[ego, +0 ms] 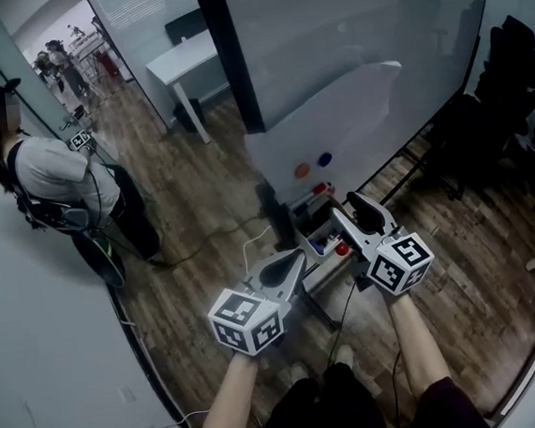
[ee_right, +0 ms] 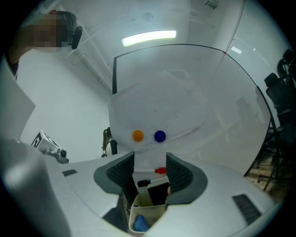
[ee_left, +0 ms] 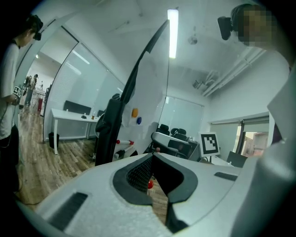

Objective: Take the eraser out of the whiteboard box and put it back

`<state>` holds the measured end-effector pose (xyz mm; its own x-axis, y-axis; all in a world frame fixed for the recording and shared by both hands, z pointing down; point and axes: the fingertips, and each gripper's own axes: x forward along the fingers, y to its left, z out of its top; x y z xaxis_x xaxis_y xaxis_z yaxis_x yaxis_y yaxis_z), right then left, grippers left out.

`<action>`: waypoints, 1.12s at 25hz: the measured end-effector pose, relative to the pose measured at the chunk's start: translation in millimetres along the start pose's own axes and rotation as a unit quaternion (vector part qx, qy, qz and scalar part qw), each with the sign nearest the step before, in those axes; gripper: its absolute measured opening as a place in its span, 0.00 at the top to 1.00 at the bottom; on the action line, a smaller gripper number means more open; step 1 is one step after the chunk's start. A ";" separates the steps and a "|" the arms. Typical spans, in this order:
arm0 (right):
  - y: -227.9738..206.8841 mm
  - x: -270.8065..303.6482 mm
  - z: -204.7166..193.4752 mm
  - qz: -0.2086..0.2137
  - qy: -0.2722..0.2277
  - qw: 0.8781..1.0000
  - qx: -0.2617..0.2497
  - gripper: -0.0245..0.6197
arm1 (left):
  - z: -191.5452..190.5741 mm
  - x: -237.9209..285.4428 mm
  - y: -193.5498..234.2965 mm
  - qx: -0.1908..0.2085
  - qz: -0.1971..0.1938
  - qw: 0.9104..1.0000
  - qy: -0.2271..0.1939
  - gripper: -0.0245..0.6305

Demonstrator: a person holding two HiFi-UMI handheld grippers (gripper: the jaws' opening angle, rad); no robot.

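Note:
In the right gripper view a black eraser (ee_right: pixel 157 193) stands upright in a small white box (ee_right: pixel 149 214) below the whiteboard (ee_right: pixel 185 92). My right gripper (ee_right: pixel 150 172) is open, and the eraser sits low between its jaws, close to the right pad (ee_right: pixel 178 173) and apart from the left one. A blue object (ee_right: pixel 140 224) lies in the box's front. In the head view the right gripper (ego: pixel 342 209) reaches to the box (ego: pixel 324 242) at the board's foot. My left gripper (ego: pixel 300 254) hovers just left of it, shut and empty, its tips meeting in the left gripper view (ee_left: pixel 152 156).
A red-capped marker (ee_right: pixel 159 171) and a black-capped marker (ee_right: pixel 143 183) lie on the board's ledge. Orange (ee_right: pixel 138 135) and blue (ee_right: pixel 159 136) magnets stick to the board. Another person (ego: pixel 58 186) stands at the left, a white table (ego: pixel 182 61) behind, and black chairs (ego: pixel 517 71) to the right.

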<state>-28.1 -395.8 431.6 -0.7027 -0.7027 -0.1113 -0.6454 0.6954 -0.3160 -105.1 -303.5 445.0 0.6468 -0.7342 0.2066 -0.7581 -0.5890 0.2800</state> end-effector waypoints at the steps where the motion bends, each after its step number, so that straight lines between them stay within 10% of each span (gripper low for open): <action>1: 3.8 -3.4 4.9 0.001 -0.005 1.000 -0.001 0.65 | 3.3 -1.0 -2.3 0.002 -0.001 1.000 -0.003 0.96; 28: 123.6 -108.1 120.3 0.002 -0.099 0.992 -0.074 0.95 | 107.5 -45.5 -107.2 0.081 -0.088 0.987 -0.105 0.96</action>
<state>4.2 -252.0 291.2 -0.6426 -0.7048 -0.3004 -0.6894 0.7030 -0.1746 -62.3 -243.3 304.8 0.7506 -0.6597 -0.0364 -0.6502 -0.7474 0.1367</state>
